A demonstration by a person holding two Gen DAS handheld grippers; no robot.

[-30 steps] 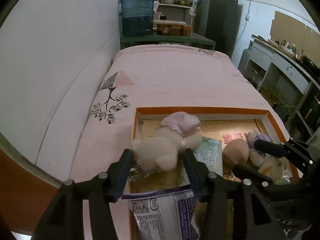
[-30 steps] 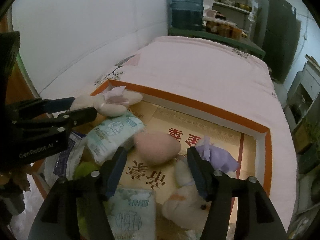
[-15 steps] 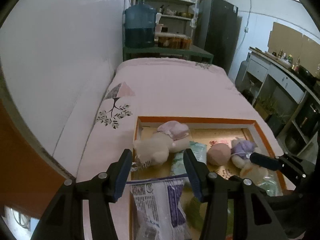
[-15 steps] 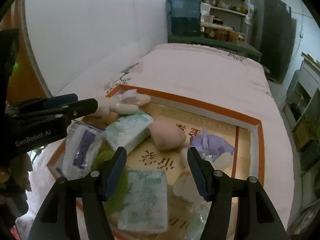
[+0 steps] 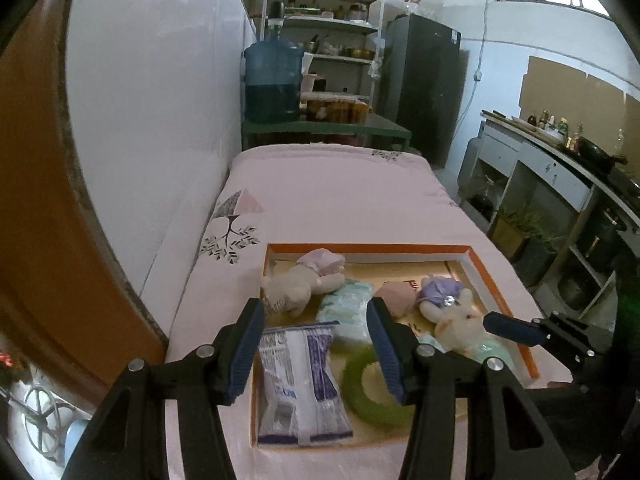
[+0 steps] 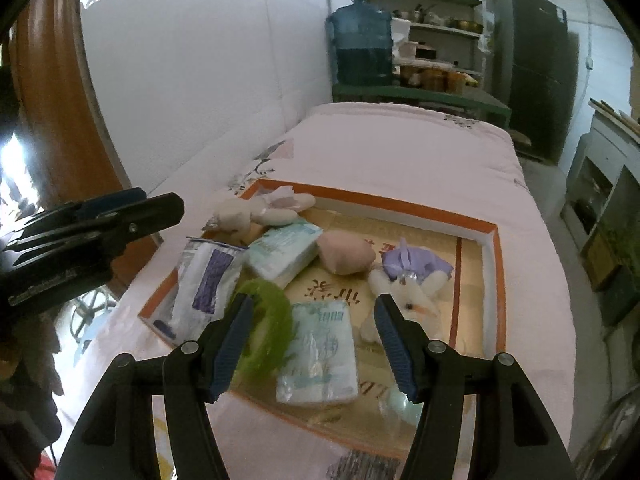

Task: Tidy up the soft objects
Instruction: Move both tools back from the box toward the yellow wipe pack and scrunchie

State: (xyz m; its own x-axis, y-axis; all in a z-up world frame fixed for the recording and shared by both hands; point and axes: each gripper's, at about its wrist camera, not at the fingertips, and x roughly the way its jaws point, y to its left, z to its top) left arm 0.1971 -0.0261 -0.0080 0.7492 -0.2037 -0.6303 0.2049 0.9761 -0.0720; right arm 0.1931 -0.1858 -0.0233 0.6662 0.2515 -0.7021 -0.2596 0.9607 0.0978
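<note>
- my left gripper (image 5: 316, 344) hangs spread wide and grasping nothing, above the near left corner of the orange-rimmed tray (image 5: 476, 254) on the pink bed (image 5: 340, 196).
- my right gripper (image 6: 312, 340) is likewise released and bare, over the tray's near edge.
- the white and purple packet (image 5: 302, 380) lies along the left edge, long axis running near to far.
- the green ring (image 6: 266, 320) lies flat just beside it.
- a tissue pack (image 6: 320, 354) sits at the near edge, long axis near to far.
- the cream plush (image 5: 298, 284) lies in the far left corner, lengthwise along the far edge.
- the pink ball (image 6: 346, 256) sits mid-tray, beside the purple-dressed plush (image 6: 408, 280).
</note>
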